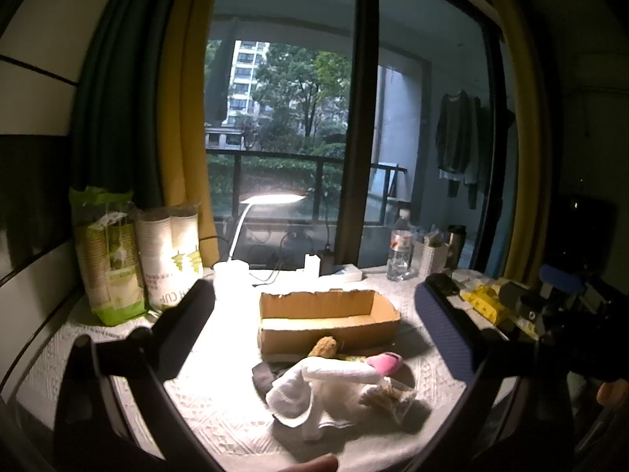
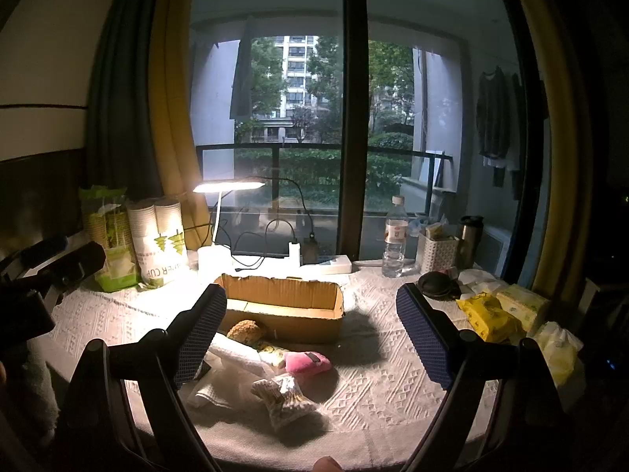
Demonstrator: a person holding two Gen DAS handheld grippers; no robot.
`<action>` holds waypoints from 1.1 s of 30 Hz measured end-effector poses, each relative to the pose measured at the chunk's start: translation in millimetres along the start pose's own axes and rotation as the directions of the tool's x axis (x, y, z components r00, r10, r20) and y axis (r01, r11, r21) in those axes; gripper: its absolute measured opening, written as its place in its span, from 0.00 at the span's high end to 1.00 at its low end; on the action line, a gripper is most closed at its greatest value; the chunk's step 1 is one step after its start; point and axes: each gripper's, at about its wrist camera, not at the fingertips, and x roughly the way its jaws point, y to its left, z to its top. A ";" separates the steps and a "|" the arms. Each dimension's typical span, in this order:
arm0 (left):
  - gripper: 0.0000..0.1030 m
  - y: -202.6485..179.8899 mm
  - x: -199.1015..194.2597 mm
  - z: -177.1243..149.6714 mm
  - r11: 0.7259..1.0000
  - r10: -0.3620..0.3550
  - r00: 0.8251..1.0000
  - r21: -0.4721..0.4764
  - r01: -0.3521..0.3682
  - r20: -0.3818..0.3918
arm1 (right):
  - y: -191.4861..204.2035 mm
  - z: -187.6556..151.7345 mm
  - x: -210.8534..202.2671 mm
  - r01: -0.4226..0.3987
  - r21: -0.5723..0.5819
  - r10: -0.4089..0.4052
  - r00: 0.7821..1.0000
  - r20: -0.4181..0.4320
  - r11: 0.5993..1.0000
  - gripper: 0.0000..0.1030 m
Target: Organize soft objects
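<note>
Left wrist view: my left claw [image 1: 314, 314] is spread wide, nothing between the fingers, hovering above the desk [image 1: 220, 413]. Soft pile sits just in front of it: white cloth [image 1: 314, 393] on top, pink plush [image 1: 385, 364] at its right end, tan fuzzy toy [image 1: 324, 348] touching the front wall of the cardboard box [image 1: 326, 314], a crinkly bagged item [image 1: 389, 399] on the pile's near right. A dark cloth [image 1: 263, 377] pokes out from under the pile's left edge. Box is open-topped; I can't make out anything inside it.

Right wrist view: my right claw [image 2: 310, 330] is also wide apart and holds nothing. Its left finger [image 2: 200, 334] overlaps the pile's left end in frame; contact can't be judged. Same pile between claw and box [image 2: 283, 306]: fuzzy toy [image 2: 243, 330], white cloth [image 2: 240, 354], pink plush [image 2: 306, 362], bagged item [image 2: 285, 399] nearest me.

Behind the box: lit desk lamp [image 2: 228, 187], paper cup sleeves [image 2: 161, 244], water bottle [image 2: 394, 236]. Yellow tissue pack [image 2: 487, 314] at right, well apart from the pile.
</note>
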 end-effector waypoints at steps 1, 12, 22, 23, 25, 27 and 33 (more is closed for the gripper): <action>0.01 0.1 0.1 0.7 1.000 -0.001 1.000 0.000 0.001 0.001 | 0.1 0.0 0.0 0.000 0.000 0.000 1.000 0.000 1.000 0.12; 0.01 -4.0 -1.5 0.5 1.000 -0.002 1.000 0.005 0.001 0.005 | -1.5 1.1 -0.7 0.000 0.004 0.000 1.000 -0.001 1.000 0.12; 0.01 -3.1 -1.1 1.1 1.000 -0.002 1.000 0.004 0.001 0.006 | -3.0 1.3 -1.0 0.000 0.004 0.000 1.000 -0.001 1.000 0.12; 0.01 -3.0 -1.0 1.2 1.000 -0.002 1.000 0.005 0.001 0.005 | -3.1 1.3 -1.1 0.000 0.004 0.000 1.000 -0.001 1.000 0.12; 0.01 -2.9 -1.1 1.0 1.000 -0.001 1.000 0.004 0.001 0.006 | -2.9 1.2 -1.1 0.000 0.004 0.000 1.000 0.000 1.000 0.12; 0.01 -3.1 -0.6 1.2 1.000 -0.001 1.000 0.004 0.001 0.005 | -3.3 1.4 -1.0 0.000 0.004 0.000 1.000 -0.001 1.000 0.12; 0.01 -3.1 -1.9 -0.2 1.000 -0.001 1.000 0.003 0.001 0.007 | -3.2 0.4 -1.4 -0.001 0.004 0.001 1.000 0.000 1.000 0.12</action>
